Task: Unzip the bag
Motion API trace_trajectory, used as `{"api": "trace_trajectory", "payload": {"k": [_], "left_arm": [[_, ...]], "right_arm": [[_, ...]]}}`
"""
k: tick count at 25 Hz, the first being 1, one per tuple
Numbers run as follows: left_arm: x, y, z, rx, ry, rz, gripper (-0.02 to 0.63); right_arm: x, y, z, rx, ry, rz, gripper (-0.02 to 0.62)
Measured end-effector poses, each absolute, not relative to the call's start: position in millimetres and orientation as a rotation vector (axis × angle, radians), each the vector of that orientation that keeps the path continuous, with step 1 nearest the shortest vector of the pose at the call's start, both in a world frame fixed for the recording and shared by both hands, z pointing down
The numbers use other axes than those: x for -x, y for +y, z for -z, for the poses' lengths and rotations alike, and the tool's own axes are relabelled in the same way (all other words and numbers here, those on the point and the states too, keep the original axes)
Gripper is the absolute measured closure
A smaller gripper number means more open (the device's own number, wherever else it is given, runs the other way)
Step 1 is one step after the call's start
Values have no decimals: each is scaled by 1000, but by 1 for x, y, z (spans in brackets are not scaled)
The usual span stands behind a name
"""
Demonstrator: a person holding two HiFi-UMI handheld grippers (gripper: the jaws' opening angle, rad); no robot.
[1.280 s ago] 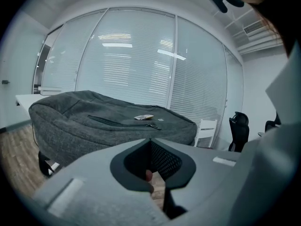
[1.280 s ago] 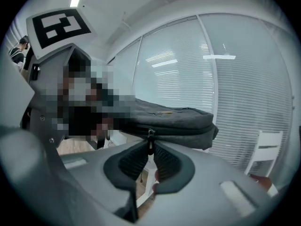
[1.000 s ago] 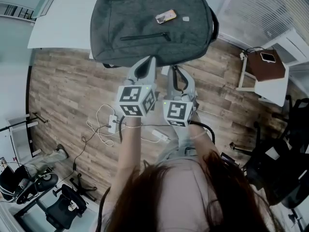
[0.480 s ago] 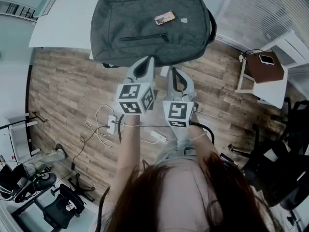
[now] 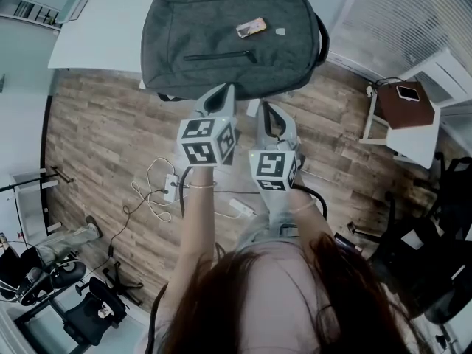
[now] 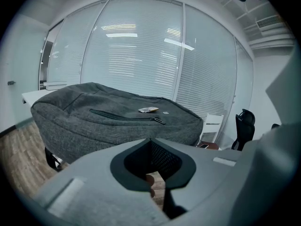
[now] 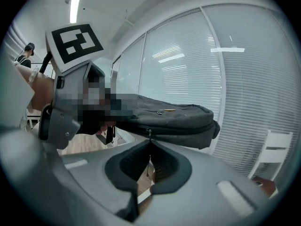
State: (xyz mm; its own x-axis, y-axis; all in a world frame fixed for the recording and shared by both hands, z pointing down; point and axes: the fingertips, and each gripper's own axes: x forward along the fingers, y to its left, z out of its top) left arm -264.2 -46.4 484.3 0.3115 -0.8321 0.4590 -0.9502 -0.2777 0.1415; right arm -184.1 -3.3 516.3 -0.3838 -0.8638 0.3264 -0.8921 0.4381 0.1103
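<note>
My left hand-held gripper (image 5: 223, 93) and right hand-held gripper (image 5: 265, 108) are pale grey moulded plastic. Each has two long curved jaws lined with black pads (image 6: 162, 160) that have a fine mesh texture. At the 6 o'clock end of each sits a white marker cube (image 5: 206, 142), printed with black square patterns on its faces. I wear a light-coloured top (image 5: 273, 271). My long dark hair (image 5: 354, 293) spreads over it toward 4 o'clock.

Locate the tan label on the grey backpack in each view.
Head view: tan label, top centre, on the upper face of the grey backpack.
Left gripper view: mid-frame, on top of the backpack.
Right gripper view: small, just right of centre, on the backpack's top.
Shared landmark: the front-pocket zipper beside the label.
</note>
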Motion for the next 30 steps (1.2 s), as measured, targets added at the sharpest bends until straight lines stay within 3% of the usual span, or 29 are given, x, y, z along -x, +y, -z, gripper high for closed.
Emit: {"api": "trace_trajectory", "payload": {"k": [30], "left_arm": [[265, -45, -486, -2127, -1601, -339, 598]], "right_arm": [[152, -13, -514, -1500, -2313, -148, 589]]}}
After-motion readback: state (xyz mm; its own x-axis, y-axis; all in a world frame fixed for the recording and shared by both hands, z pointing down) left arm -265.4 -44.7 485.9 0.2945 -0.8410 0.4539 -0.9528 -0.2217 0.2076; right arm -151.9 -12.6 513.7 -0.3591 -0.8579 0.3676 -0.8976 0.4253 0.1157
